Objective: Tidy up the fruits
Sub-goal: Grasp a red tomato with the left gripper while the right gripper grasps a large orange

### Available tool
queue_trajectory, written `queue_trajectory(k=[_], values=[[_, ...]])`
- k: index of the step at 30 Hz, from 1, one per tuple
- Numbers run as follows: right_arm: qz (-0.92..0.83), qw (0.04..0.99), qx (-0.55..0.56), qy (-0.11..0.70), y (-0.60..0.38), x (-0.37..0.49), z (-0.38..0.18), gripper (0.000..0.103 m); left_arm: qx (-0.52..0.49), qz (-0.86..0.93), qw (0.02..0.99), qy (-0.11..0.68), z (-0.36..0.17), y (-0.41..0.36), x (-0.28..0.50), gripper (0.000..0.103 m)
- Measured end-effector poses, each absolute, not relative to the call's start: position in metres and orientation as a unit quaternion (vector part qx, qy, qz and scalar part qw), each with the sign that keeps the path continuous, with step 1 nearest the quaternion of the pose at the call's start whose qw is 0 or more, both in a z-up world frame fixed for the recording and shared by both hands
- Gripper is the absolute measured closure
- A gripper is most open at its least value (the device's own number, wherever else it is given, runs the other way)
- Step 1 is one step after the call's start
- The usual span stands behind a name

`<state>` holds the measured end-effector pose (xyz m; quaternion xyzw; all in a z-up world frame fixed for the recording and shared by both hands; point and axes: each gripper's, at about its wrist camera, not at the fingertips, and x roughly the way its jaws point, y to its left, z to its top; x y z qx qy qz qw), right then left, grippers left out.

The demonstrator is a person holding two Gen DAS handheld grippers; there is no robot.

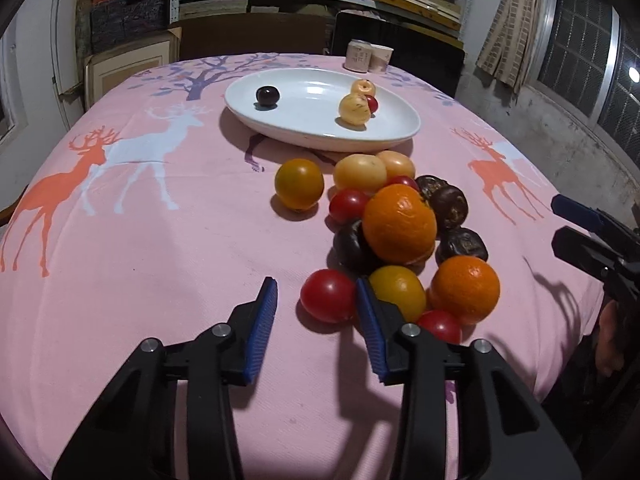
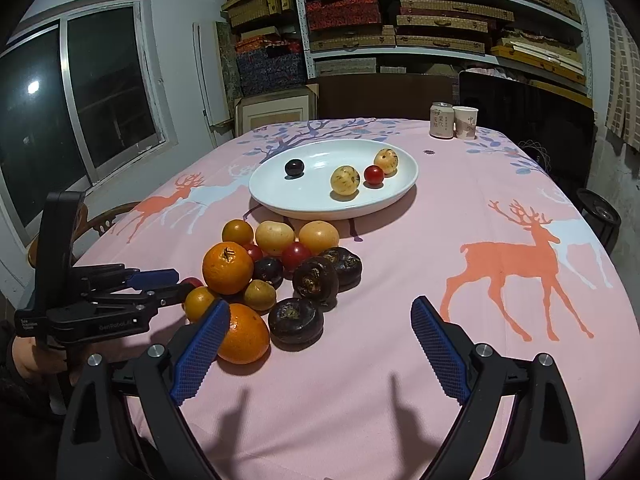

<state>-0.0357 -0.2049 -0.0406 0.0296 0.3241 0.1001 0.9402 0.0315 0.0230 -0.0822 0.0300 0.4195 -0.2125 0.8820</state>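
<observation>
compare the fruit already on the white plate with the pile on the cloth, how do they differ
The white plate holds four spaced-out pieces: one dark round fruit, two pale yellow fruits, and one small red tomato. The pile on the pink tablecloth is far larger and tightly bunched, pieces touching. Only the pile has oranges and wrinkled dark brown fruits. Both include red tomatoes and pale yellow fruit.

Tablecloth (image 2: 400, 360): pink, with orange and white deer. Plate (image 2: 280, 196): white. Fruit: orange mandarins (image 2: 227, 268), red tomatoes (image 1: 329, 295), dark brown chestnuts (image 2: 295, 322).
</observation>
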Motion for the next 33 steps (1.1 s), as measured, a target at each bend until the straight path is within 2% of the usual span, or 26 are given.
queue_trajectory(k=[5,12,14,24,26,28,33], values=[[0.101,0.939,0.031,0.328,-0.205,-0.034,-0.041,0.011,0.05,-0.232,0.864,0.444,-0.093,0.014,0.032,0.066],[0.1,0.938,0.026,0.33,-0.203,-0.035,-0.042,0.011,0.055,-0.224,0.874,0.428,-0.095,0.005,0.035,0.066],[0.098,0.938,0.028,0.33,-0.204,-0.034,-0.042,0.011,0.057,-0.219,0.877,0.423,-0.095,0.005,0.035,0.073],[0.131,0.93,0.019,0.344,-0.195,-0.035,-0.048,0.011,0.044,-0.19,0.894,0.403,-0.089,0.015,0.032,0.073],[0.162,0.923,0.006,0.349,-0.185,-0.037,-0.049,0.012,0.047,-0.182,0.897,0.4,-0.089,0.017,0.032,0.073],[0.182,0.917,-0.011,0.354,-0.175,-0.038,-0.052,0.019,0.049,-0.179,0.897,0.402,-0.09,0.017,0.032,0.073],[0.19,0.91,-0.041,0.366,-0.154,-0.035,-0.063,0.023,0.045,-0.176,0.896,0.404,-0.093,0.019,0.032,0.073]])
